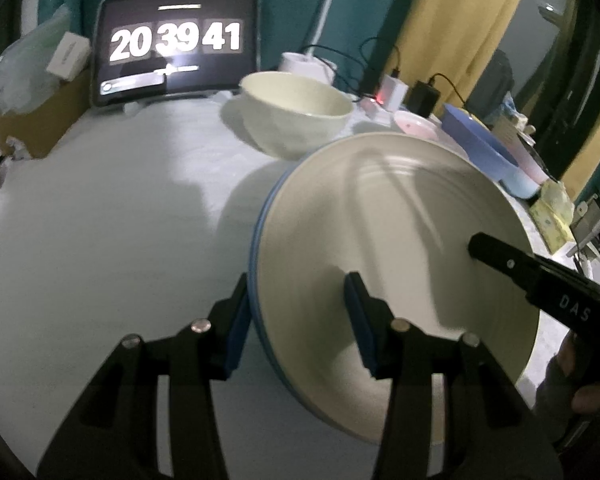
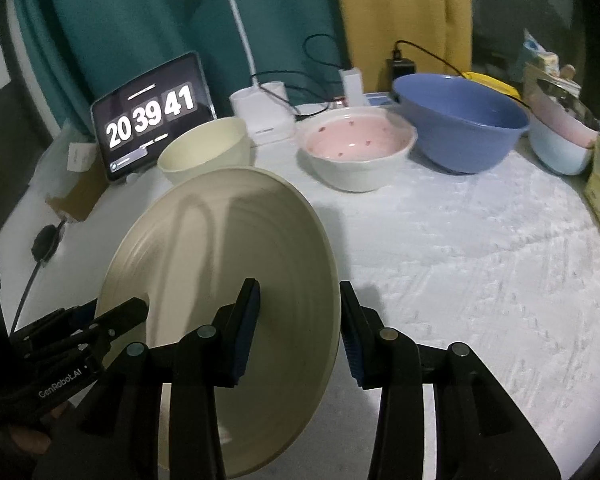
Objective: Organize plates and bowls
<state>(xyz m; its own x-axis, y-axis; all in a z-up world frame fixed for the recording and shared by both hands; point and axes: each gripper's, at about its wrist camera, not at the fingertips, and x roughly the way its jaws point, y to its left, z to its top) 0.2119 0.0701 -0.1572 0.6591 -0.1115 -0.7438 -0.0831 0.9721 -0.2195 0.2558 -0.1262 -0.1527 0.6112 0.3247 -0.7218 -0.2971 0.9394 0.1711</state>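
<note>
The left hand-held gripper [image 1: 300,312] clamps one edge of the cream plate [image 1: 400,240] and the right hand-held gripper [image 2: 300,312] clamps the opposite edge, the plate tilted above the table [image 2: 460,260] (a blue rim, perhaps a second plate, shows beneath). Just behind the plate sits a cream bowl [image 2: 204,152]; the pink bowl [image 2: 356,148] and blue bowl [image 2: 460,120] stand farther off.

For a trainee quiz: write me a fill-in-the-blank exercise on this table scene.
1. Both the left gripper and right gripper grip the rim of one cream ____.
2. The bowl with a pink inside stands between the cream bowl and the ____ bowl.
3. The tablet behind the cream bowl shows a ____.

Missing words: plate; blue; clock
</note>
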